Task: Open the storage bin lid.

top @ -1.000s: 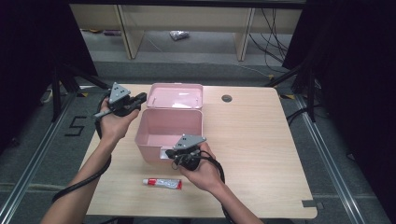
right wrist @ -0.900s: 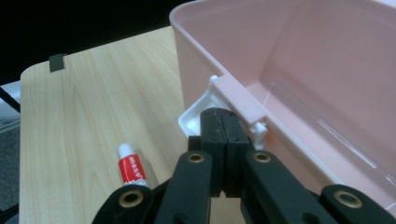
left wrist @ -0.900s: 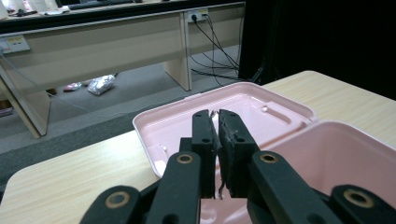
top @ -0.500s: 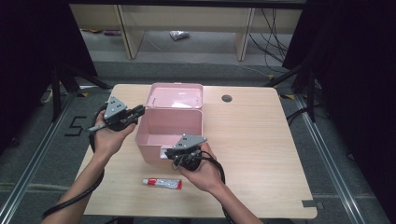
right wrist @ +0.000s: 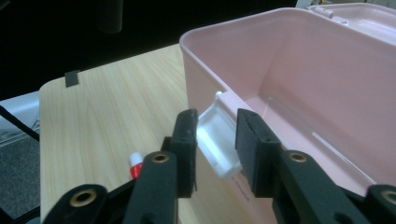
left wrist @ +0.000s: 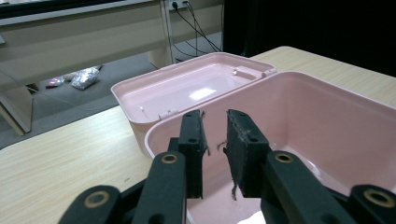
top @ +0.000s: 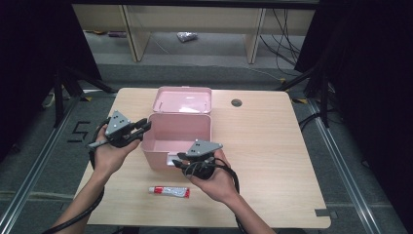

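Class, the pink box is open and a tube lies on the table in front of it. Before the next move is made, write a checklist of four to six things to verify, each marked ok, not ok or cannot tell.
1. Lid folded fully back behind the pink box: ok.
2. Box interior free of objects: ok, as far as the views show.
3. Right gripper free of the white latch: not ok; the jaws have just been opening, but the latch sits between them.
4. Left gripper holding nothing: ok; its jaws have just been opening over the box rim.
5. Tube within reach at the table's near edge: ok.
6. Tube's cap screwed tight: cannot tell.
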